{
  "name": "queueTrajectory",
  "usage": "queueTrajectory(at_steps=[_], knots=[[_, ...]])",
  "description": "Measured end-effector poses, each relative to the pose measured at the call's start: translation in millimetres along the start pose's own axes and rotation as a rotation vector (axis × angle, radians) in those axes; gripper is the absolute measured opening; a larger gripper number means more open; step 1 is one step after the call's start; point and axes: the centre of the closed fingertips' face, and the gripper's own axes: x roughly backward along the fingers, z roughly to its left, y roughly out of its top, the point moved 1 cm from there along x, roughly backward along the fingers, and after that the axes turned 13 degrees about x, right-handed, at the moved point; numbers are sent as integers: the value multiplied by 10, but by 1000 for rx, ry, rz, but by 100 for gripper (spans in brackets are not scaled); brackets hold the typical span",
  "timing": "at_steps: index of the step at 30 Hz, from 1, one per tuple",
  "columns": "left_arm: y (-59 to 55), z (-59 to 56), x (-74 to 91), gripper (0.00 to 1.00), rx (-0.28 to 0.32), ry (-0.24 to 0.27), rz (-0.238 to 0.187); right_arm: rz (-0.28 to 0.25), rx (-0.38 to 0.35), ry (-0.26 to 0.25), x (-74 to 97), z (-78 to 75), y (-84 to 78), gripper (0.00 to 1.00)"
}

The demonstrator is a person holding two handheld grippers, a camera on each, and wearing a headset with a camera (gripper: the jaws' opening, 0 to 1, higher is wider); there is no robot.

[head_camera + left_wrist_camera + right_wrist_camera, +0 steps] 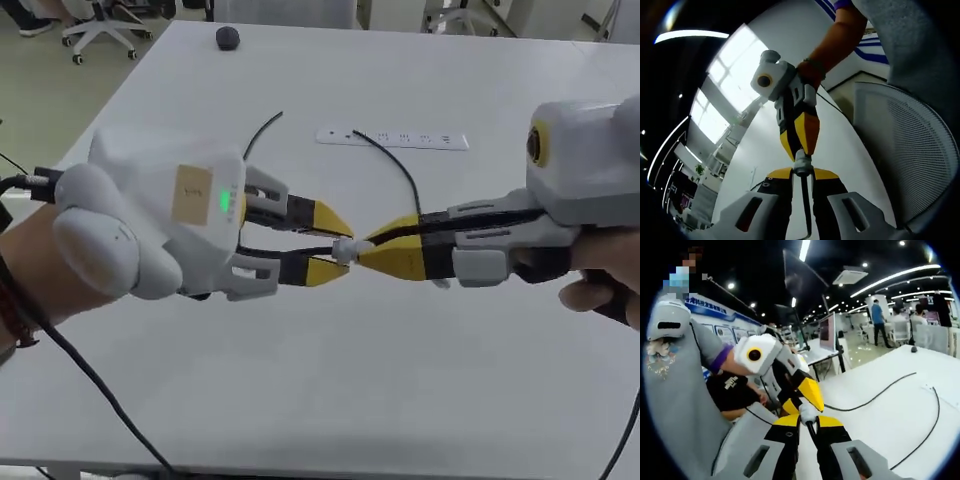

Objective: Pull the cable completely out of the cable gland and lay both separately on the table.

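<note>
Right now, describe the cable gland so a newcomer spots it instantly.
Over the white table, the left tongs and right tongs meet tip to tip. The cable gland is the small knob between their tips, on the black cable: it is white, where the tips are yellow.

The cable gland (pixel 345 250) is mostly buried between yellow tips, its shape unclear. The cable (pixel 400 172) vanishes along the right gripper (pixel 807 421), whose rear is cut by the head view's edge. Whether the left gripper (pixel 803 176) actually pinches the cable, I cannot tell. Markings on the power strip (pixel 392 138) are too small to read; a dark lump (pixel 228 38) beyond is too small to name.
</note>
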Motion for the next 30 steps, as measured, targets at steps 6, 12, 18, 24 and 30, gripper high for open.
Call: queueTrajectory(at_steps=[6, 12, 18, 24, 30], knots=[[6, 24, -6, 14, 109, -29, -25, 52, 254, -55, -5, 12, 28, 6], [41, 75, 9, 14, 217, -37, -64, 113, 598, -121, 6, 5, 81, 7], [51, 74, 2, 14, 216, -30, -65, 116, 598, -137, 17, -43, 71, 8], [-2, 69, 12, 14, 72, -4, 2, -3, 137, -97, 129, -129, 124, 10], [35, 51, 13, 14, -117, 36, 50, -115, -117, -53, 192, -235, 153, 10]])
